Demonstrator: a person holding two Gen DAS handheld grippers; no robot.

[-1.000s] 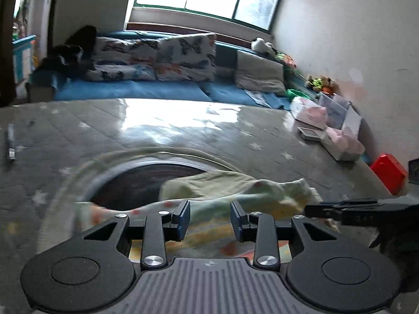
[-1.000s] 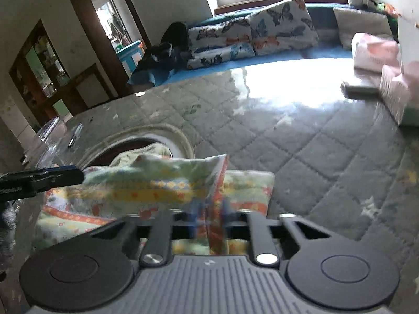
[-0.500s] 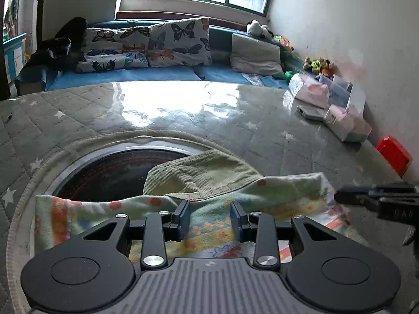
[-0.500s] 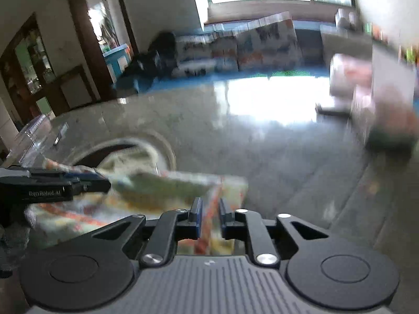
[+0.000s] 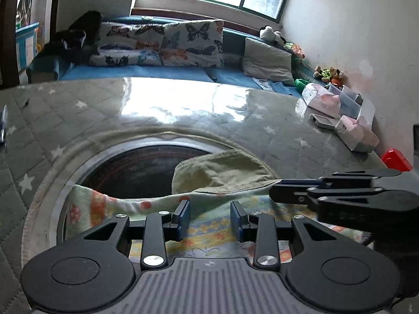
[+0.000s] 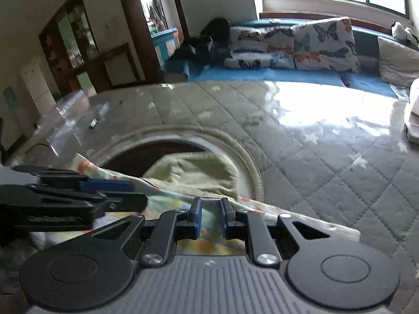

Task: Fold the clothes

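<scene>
A small patterned garment (image 5: 209,233) with orange, yellow and green print lies on the quilted grey table, folded, with an olive corduroy piece (image 5: 222,172) showing at its far side. My left gripper (image 5: 209,219) is open just above the garment's near part. My right gripper (image 6: 210,218) is open, jaws a little apart, over the same garment (image 6: 209,246); the olive piece (image 6: 193,172) lies beyond it. The right gripper also shows in the left wrist view (image 5: 327,193), and the left gripper shows in the right wrist view (image 6: 78,196). Neither holds cloth.
A round dark inset (image 5: 136,164) with a pale rim sits in the table under the garment's far edge. Tissue packs and boxes (image 5: 345,120) and a red object (image 5: 395,159) stand at the right edge. A sofa with butterfly cushions (image 5: 162,44) is behind.
My right gripper has let go of the garment's raised edge and opened; the cloth has dropped flat. The right gripper has swung left towards the left one. The left gripper stays open.
</scene>
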